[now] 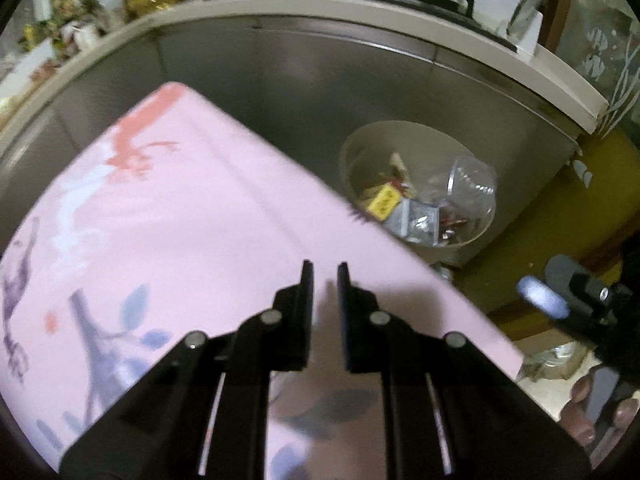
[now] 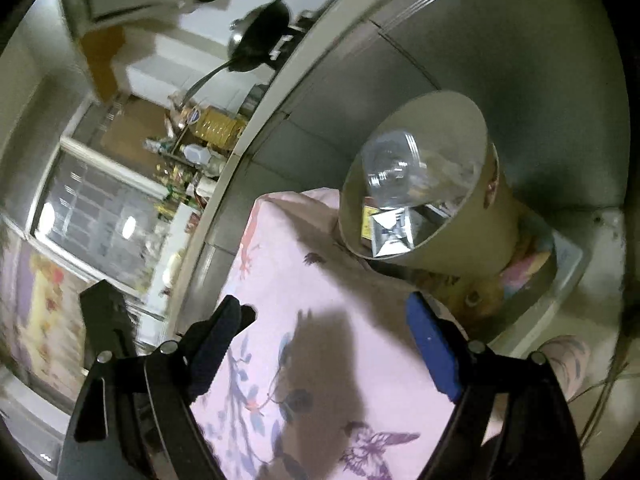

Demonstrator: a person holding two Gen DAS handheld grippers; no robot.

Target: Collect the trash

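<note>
A beige bin [image 1: 348, 152] stands on the floor past the corner of a table covered with a pink flowered cloth [image 1: 180, 208]. In the bin lie a clear plastic cup [image 1: 472, 184], a yellow packet [image 1: 384, 202] and other wrappers. My left gripper [image 1: 325, 276] hovers over the cloth near its edge, jaws almost together with nothing between them. In the right wrist view the bin [image 2: 480, 232] appears tilted, holding the clear cup [image 2: 396, 164] and a silver foil packet [image 2: 390, 234]. My right gripper [image 2: 326, 308] stands open and empty above the cloth [image 2: 320, 264].
Grey cabinet fronts [image 1: 320, 80] rise behind the bin under a pale counter edge [image 1: 560, 64] with dark pans on top. A person's hand [image 1: 580, 416] holds the other gripper at the lower right. A yellow floor area [image 1: 560, 208] lies right of the bin.
</note>
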